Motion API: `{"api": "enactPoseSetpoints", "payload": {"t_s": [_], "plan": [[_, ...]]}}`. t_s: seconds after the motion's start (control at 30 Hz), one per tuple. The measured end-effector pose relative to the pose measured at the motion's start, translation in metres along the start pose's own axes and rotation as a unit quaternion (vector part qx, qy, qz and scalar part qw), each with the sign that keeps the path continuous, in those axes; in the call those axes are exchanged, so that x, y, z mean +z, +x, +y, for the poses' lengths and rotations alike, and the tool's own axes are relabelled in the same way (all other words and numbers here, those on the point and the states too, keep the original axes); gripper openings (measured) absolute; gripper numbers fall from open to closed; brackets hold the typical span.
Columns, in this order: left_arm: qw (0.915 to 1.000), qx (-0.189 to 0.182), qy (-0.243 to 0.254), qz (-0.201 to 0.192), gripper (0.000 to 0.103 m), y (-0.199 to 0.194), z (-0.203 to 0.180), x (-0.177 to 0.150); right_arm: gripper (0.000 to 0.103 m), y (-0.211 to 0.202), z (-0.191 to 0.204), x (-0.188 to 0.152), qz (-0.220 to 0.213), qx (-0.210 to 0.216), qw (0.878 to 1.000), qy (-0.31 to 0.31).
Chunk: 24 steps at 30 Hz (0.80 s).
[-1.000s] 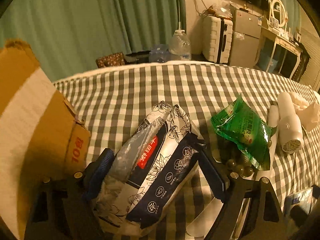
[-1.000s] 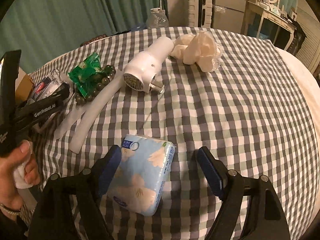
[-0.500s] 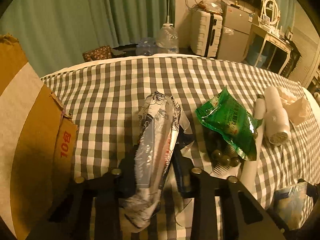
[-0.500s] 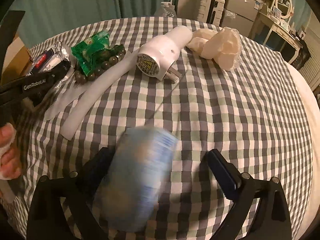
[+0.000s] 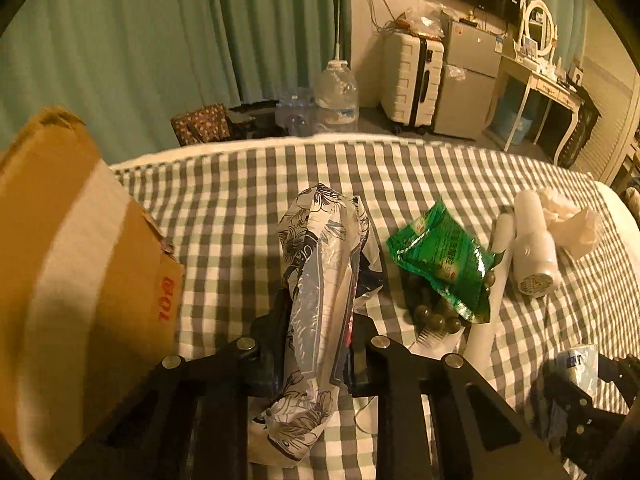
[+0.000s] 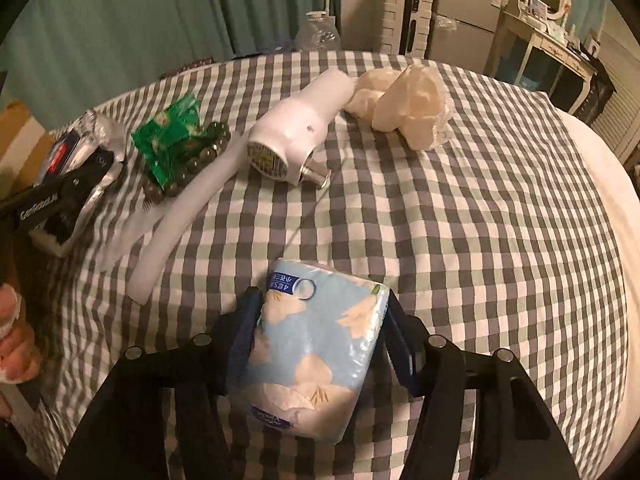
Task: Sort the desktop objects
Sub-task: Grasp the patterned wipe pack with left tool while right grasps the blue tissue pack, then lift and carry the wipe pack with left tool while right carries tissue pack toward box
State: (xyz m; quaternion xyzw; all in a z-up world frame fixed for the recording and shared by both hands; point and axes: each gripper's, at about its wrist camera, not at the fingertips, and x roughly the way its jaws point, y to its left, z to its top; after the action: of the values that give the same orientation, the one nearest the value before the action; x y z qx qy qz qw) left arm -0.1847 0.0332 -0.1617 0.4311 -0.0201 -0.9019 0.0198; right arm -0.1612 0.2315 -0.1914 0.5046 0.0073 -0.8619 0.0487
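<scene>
Both grippers are clamped down right now. The left gripper (image 5: 316,344) has its jaws pulled in close together, squeezing a floral packet (image 5: 320,280) that sticks out forward well past the fingertips and also hangs back behind them. The right gripper (image 6: 320,320) has its jaws set wider, pressed flat against both sides of a blue tissue pack (image 6: 316,352), which fills the whole gap between the fingers. In the right wrist view, the person's left hand (image 6: 14,340) shows at the far left edge.
</scene>
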Motion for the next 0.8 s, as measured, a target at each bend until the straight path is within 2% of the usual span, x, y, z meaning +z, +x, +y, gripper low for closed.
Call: {"api": "enactPoseSetpoints", "payload": {"t_s": [0.3, 0.53, 0.8], "plan": [[0.9995, 0.005, 0.001, -0.031, 0.021, -0.03, -0.002, 0.009, 0.058, -0.022, -0.012, 0.011, -0.034, 0.0, 0.999, 0.01], [0.997, 0.015, 0.001, -0.075, 0.021, -0.065, -0.009, 0.019, 0.058, -0.051, -0.016, 0.024, -0.077, 0.002, 0.997, 0.01], [0.9944, 0.014, -0.001, -0.105, 0.021, -0.098, -0.008, 0.014, 0.058, -0.087, -0.018, 0.029, -0.122, 0.002, 0.992, 0.015]]}}
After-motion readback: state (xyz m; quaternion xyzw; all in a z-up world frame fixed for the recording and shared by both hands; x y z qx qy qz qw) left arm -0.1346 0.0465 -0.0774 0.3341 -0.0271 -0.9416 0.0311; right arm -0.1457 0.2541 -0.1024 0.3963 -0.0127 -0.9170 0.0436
